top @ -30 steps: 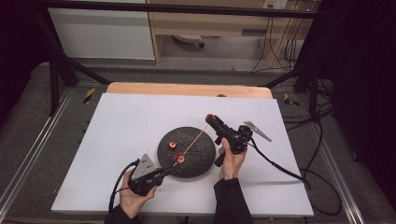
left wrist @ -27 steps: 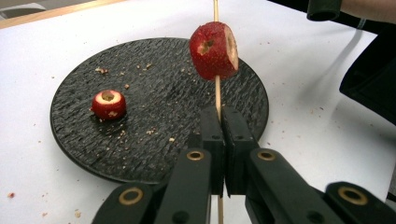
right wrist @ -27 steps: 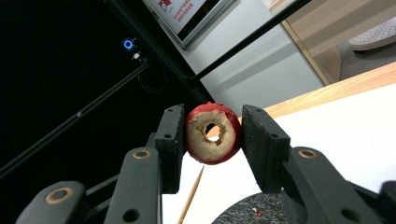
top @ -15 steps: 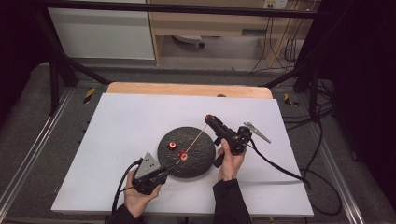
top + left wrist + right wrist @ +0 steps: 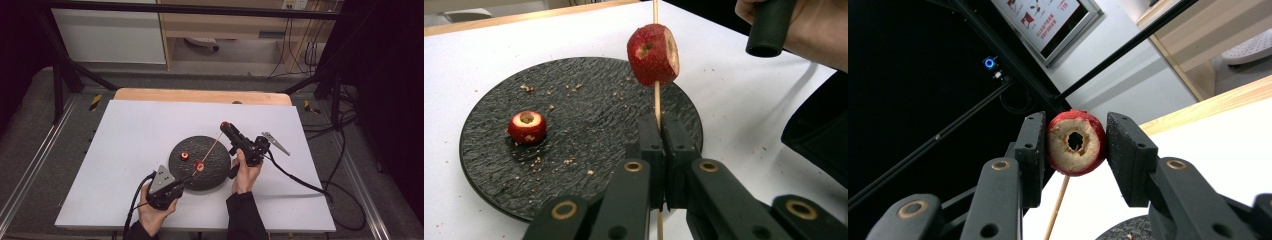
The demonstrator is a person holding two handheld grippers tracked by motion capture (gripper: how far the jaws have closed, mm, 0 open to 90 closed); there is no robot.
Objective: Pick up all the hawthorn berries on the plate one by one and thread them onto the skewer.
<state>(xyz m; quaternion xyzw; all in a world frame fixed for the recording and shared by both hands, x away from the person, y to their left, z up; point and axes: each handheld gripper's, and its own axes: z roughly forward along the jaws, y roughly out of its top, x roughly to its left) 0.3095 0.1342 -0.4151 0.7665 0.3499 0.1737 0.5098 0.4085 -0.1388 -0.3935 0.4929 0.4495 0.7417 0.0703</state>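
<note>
- Pressed together on the lower end of a thin wooden skewer (image 5: 657,102), the jaws of the left gripper (image 5: 659,131) pinch the stick so that it rises straight up between them in the left gripper view.
- On that skewer, a little above the left jaws, sits a cored red fruit piece (image 5: 653,55), threaded through its middle, with its cut face turned to the side.
- In the high view the left gripper (image 5: 186,182) lies at the near edge of the black plate (image 5: 220,172), and the skewer (image 5: 209,154) slants up and away from it across the plate toward the right gripper (image 5: 225,126).
- Jaws of the right gripper (image 5: 1075,145) clamp a second cored fruit piece (image 5: 1076,142) between their pads, one pad on each side, its hollow core facing the camera in the right gripper view.
- Below this held piece the skewer's far end (image 5: 1058,209) shows, running up to its underside; whether the tip has entered the hole cannot be told.
- A third fruit piece (image 5: 526,127) rests alone on the left part of the plate (image 5: 484,165), cut side up, well apart from the skewer, with crumbs scattered around it.
- The plate lies near the middle of the white table (image 5: 130,130), and the person's right hand (image 5: 245,170) grasps the right gripper's handle just beside the plate's right edge.
- The left hand (image 5: 155,212) grips its tool at the table's near side.
</note>
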